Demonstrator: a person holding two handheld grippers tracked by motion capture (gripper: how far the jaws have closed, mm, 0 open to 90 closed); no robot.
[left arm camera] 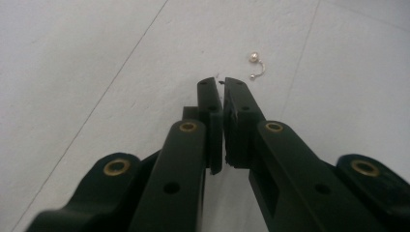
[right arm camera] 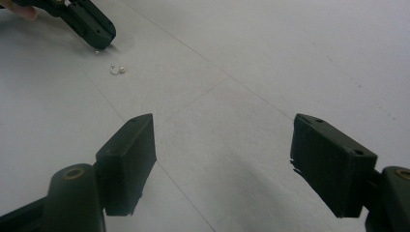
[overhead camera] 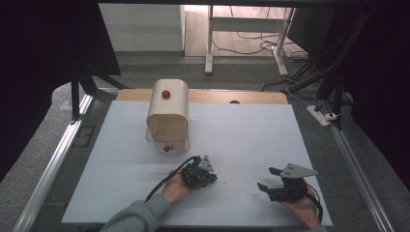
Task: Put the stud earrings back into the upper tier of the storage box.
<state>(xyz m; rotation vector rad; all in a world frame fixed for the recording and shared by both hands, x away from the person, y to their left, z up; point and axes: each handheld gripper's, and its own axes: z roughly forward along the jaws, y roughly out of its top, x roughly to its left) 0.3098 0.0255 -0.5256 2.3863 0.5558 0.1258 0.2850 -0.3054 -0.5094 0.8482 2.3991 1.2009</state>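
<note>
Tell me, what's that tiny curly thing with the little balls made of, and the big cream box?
The tiny curly thing looks like thin shiny metal wire with pearly beads: they glint pale. The big cream box seems smooth plastic or painted metal, with a clear front flap and red knobs.

Grey floor (overhead camera: 43, 145), white desk frame (overhead camera: 246, 26) beyond.

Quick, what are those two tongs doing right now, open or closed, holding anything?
Left tongs: closed; whether they pinch anything cannot be told.
Right tongs: wide open, holding nothing.
</note>
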